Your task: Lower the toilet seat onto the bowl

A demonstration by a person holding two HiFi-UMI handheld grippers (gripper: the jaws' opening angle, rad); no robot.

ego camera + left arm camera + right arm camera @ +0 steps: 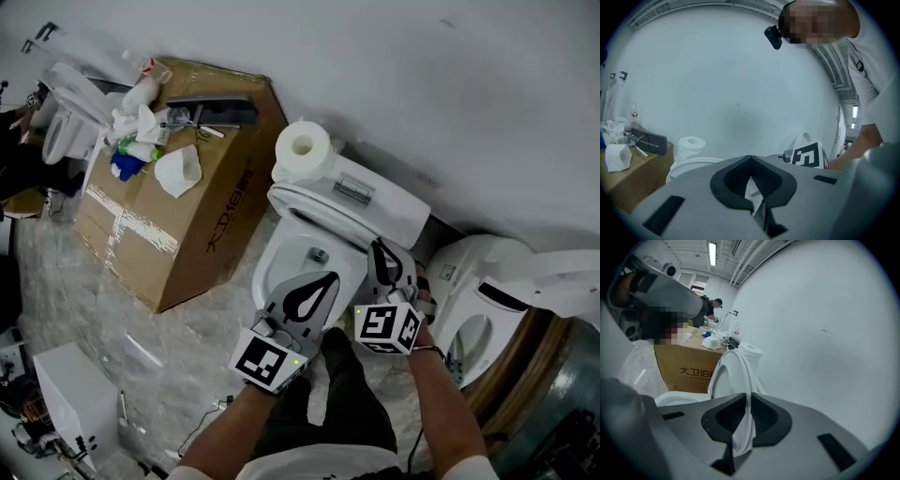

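Right claw [744, 404] is clamped on the near edge of the toilet seat [736, 373]. You can see the white rim pinched right between the two black pads in the right gripper view. The seat is standing pretty much upright, and what might be the lid is right behind it, though I can't really separate the two. It's nowhere near down on the bowl [305, 258]. From the head view it shows as a white band across the back of the bowl, just in front of the tank [389, 214].

Left claw [324, 283] has its tips together with nothing in it. The only white showing through the gap between the pads is the toilet behind. It hangs over the front of the bowl, just left of the right claw, and their marker cubes are almost side by side.

Other stuff around:
- A toilet paper roll [302, 147] stands upright on the left end of the tank.
- A big cardboard box [202, 220] sits just left of the toilet. On top of it are a spray bottle [141, 92], some crumpled white wipes [176, 171] and a dark flat thing I can't identify.
- A second toilet [483, 314] is on the right, close to the first one.
- The floor [84, 300] looks covered in clear plastic sheeting.
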